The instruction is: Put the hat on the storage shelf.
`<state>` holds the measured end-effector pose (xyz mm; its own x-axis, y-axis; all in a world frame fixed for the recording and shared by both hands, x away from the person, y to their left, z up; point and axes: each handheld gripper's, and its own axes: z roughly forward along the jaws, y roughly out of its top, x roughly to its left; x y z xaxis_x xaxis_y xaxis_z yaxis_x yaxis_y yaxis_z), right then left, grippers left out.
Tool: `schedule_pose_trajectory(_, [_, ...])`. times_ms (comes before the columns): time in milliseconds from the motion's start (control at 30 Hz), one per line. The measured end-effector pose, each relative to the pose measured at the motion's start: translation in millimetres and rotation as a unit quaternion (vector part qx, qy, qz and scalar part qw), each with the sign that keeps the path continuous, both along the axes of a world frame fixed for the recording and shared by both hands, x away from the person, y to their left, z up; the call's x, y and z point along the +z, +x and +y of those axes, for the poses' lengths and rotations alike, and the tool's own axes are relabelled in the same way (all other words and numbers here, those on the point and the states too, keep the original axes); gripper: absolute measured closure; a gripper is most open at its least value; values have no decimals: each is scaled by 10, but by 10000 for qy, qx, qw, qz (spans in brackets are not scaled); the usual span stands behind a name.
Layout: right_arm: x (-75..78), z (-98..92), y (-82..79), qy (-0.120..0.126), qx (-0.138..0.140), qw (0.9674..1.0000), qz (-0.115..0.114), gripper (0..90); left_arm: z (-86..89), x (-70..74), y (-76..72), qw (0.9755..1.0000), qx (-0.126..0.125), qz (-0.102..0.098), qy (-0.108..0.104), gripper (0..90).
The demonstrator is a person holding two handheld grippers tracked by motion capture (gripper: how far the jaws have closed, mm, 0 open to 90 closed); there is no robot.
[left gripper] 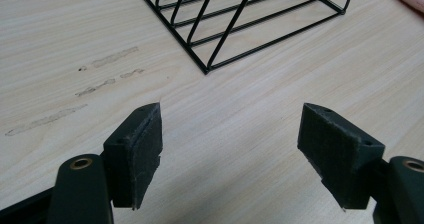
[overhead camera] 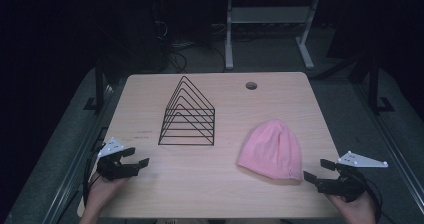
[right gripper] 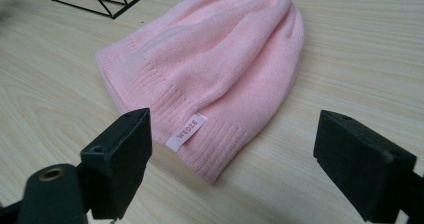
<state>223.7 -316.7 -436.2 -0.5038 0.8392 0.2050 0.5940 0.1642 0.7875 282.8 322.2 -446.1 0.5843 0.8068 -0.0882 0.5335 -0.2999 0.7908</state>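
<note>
Pink knit beanie (overhead camera: 271,150), lying flat on the table, ribbed brim with small white label

I see a light wooden table (overhead camera: 165,184) with rounded corners and a round cable hole (overhead camera: 251,85) near its far edge. Beyond it the room is dark: grey floor (overhead camera: 270,54), a tangle of cables (overhead camera: 172,51), and the white legs of another desk (overhead camera: 229,39).

The left gripper (overhead camera: 136,157) and right gripper (overhead camera: 317,170) sit low at the near corners (one each side), jaws wide open.
</note>
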Motion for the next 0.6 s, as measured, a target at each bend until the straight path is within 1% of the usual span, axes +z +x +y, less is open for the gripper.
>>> schedule_pose_trajectory(100, [15,4,13,17,39,10000,-21,147,-10,-10,4,10000,-24,26,35,255])
schedule_pose_trajectory(133, [15,4,13,17,39,10000,-21,147,-15,-14,4,10000,-18,24,15,255])
schedule_pose_trajectory(233, [35,11,44,38,80,10000,12,142,-10,-15,-1,10000,-29,33,27,255])
schedule_pose_trajectory(267, [48,18,59,47,103,9999,54,142,-4,-13,-1,10000,-54,34,61,255])
schedule_pose_trajectory(300, [59,22,78,16,149,9999,17,142,-4,-14,0,10000,-59,36,70,255])
schedule_pose_trajectory(333, [78,34,89,17,156,9999,37,142,-9,-15,4,10000,-35,25,36,255])
schedule_pose_trajectory(400, [127,66,156,-15,283,9996,3,142,-3,-10,10,10000,-21,20,44,255])
schedule_pose_trajectory(467, [146,78,181,-21,318,9995,-4,142,3,-15,8,10000,-4,28,36,255])
schedule_pose_trajectory(500, [165,92,208,-32,346,9994,12,142,13,-16,6,10000,-16,37,70,255])
schedule_pose_trajectory(533, [181,107,243,-49,381,9993,2,142,13,-20,1,10000,23,42,38,255])
schedule_pose_trajectory(567, [196,122,278,-73,412,9991,-6,142,26,-20,-2,10000,16,46,74,255])
schedule_pose_trajectory(600, [212,139,311,-89,445,9990,10,142,33,-19,-5,10000,49,48,53,255])
